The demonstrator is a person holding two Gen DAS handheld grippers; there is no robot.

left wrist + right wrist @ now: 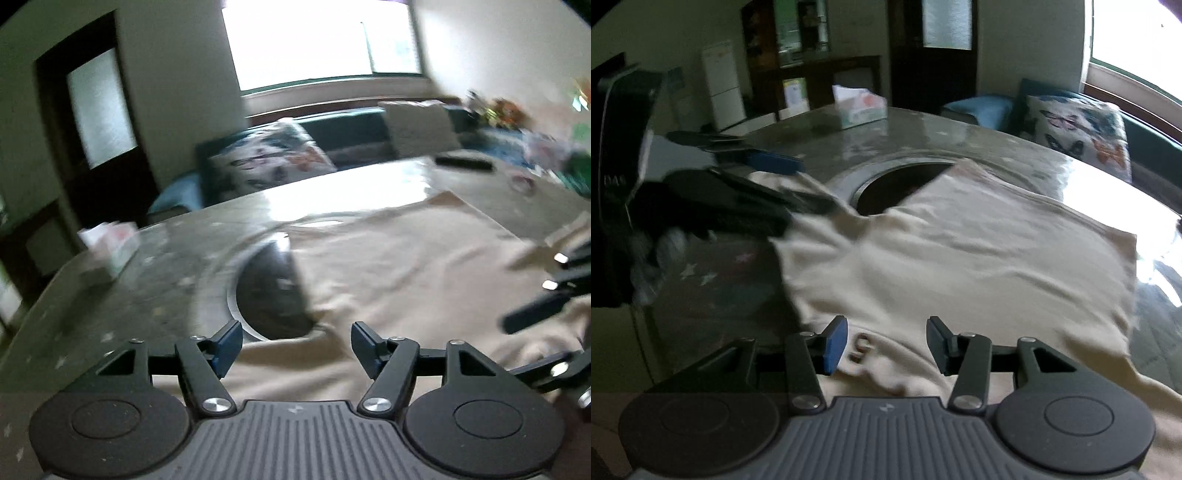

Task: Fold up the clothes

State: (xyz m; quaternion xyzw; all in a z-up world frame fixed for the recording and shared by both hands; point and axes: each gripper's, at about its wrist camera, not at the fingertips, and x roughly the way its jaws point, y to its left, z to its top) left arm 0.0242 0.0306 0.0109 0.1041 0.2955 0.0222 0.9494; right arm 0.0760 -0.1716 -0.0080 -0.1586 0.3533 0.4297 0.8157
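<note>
Shirt (960, 266) is lying mostly flat on the table (923, 129), partly covering the round hole (897, 184) in the middle, so we'd say folding is barely started, maybe 1 fold in. Both the left gripper (295, 343) and right gripper (886, 341) have jaws apart with nothing pinched, low over the cloth's near edge.

Left tool (295, 345) and right tool (884, 343) both low and level, jaws spread wide, nothing between them.
</note>
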